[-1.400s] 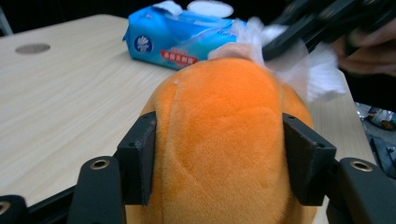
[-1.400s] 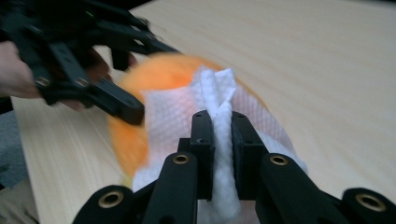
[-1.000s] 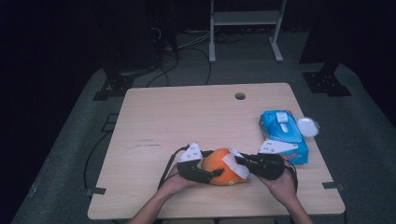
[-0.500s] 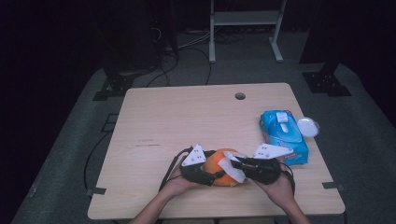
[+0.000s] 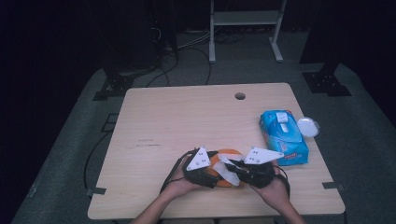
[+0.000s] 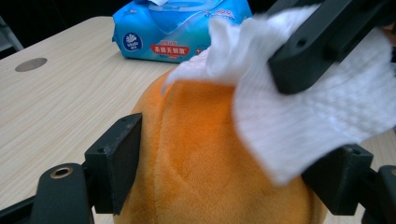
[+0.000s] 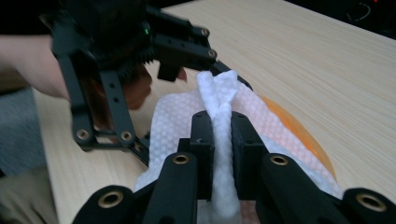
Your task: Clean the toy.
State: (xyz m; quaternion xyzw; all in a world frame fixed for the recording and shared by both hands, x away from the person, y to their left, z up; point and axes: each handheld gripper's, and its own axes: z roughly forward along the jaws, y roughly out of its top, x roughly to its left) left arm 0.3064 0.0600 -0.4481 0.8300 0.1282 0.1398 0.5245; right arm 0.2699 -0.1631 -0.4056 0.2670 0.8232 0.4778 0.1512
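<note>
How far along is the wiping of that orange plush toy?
Done: a white wipe is out of the blue wipes pack and pinched in the right gripper. In hand: the left gripper straddles the orange plush toy, its jaws having just been opening, while the wipe lies over its top. Left: how much has been wiped can't be told; the toy is not yet set down.

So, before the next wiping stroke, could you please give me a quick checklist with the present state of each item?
1. Right tool pinches the white wipe: ok.
2. Wipe lies on the orange plush toy: ok.
3. Left tool grips the toy firmly: cannot tell; its jaws flank it but have just been opening.
4. Toy rests on the table: ok.
5. Blue wipes pack stands apart from the toy: ok.
</note>
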